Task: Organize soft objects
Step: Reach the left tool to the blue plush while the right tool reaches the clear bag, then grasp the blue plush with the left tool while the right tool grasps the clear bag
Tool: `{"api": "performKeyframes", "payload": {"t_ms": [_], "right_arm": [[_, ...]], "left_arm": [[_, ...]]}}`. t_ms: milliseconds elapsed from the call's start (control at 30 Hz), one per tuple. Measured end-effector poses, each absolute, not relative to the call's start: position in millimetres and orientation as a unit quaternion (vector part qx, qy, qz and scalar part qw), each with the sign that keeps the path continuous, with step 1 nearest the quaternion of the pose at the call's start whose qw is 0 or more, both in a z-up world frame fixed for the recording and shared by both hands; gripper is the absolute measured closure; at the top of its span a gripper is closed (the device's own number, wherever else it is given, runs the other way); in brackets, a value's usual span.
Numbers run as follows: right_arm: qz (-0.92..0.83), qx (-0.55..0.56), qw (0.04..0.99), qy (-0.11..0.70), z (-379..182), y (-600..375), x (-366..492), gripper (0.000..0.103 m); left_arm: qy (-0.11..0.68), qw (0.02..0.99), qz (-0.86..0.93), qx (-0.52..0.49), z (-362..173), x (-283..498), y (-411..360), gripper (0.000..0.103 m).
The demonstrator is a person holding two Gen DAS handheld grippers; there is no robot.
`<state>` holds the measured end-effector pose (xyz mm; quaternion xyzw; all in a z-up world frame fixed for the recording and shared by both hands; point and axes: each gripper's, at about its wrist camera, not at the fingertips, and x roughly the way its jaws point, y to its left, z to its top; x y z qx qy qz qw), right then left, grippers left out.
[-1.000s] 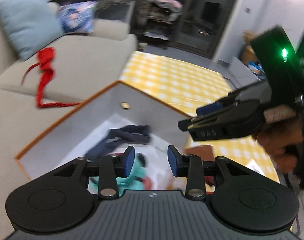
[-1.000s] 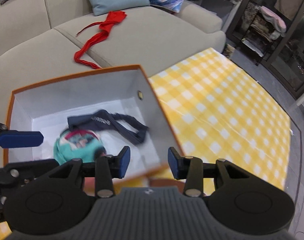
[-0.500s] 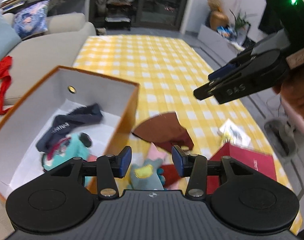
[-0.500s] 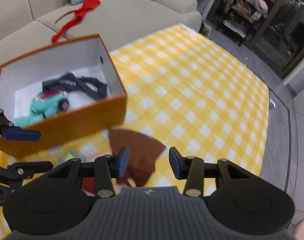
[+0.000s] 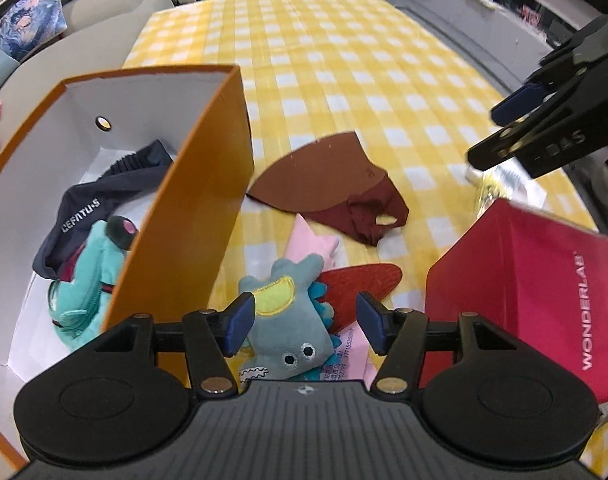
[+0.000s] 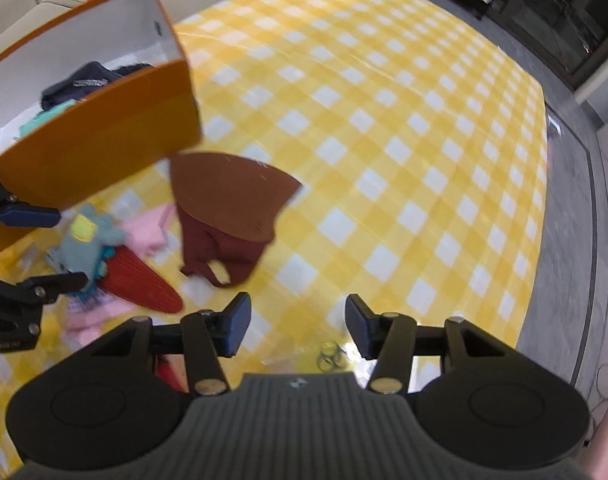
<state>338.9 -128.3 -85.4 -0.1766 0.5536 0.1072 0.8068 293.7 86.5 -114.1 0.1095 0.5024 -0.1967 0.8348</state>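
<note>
Left gripper [image 5: 300, 323] open, poised over plush [image 5: 289, 322] on counter [image 5: 344, 60] beside box [image 5: 191, 200]. Right gripper [image 6: 293, 326] open, empty. Recommend lowering squarely, clamping the body, clearing the box wall.

red box [image 5: 552, 280]: "wonderlab".

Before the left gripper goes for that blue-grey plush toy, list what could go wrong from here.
1. The plush toy lies on a red ribbed piece and pink cloth; the open left gripper may pinch those too.
2. The orange box wall stands right beside the toy, so the left finger could knock it.
3. The open right gripper hovers near the maroon garment; both arms heading boxward might collide.
</note>
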Motion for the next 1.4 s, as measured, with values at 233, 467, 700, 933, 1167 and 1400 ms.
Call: {"api": "performKeyframes", "payload": {"t_ms": [233,467,700,933,1167,1400], "right_arm": [[0.08,-0.144,0.794,0.586,-108.7,-159.4,339.4,0.05],[0.051,-0.097,0.781,0.615,-131.9,-183.1,340.0,0.05],[0.028,-0.094,0.792,0.603,-151.6,-185.2,338.2,0.035],[0.022,-0.119,0.795,0.594,-164.1,-187.4,336.9,0.051],[0.03,-0.121,0.803,0.582,-154.9,-192.3,330.6,0.091],[0.042,-0.117,0.805,0.58,-142.1,-195.2,317.3,0.098]], "left_arm": [[0.522,0.822,-0.188,0.13,-129.8,300.6,76.4,0.034],[0.526,0.819,-0.18,0.14,-140.2,305.7,74.8,0.031],[0.522,0.821,-0.172,0.154,-145.6,306.2,72.0,0.03],[0.517,0.822,-0.168,0.169,-149.5,305.2,67.9,0.028],[0.516,0.823,-0.163,0.174,-149.1,304.0,66.2,0.041],[0.515,0.824,-0.154,0.179,-145.6,304.1,68.8,0.059]]}}
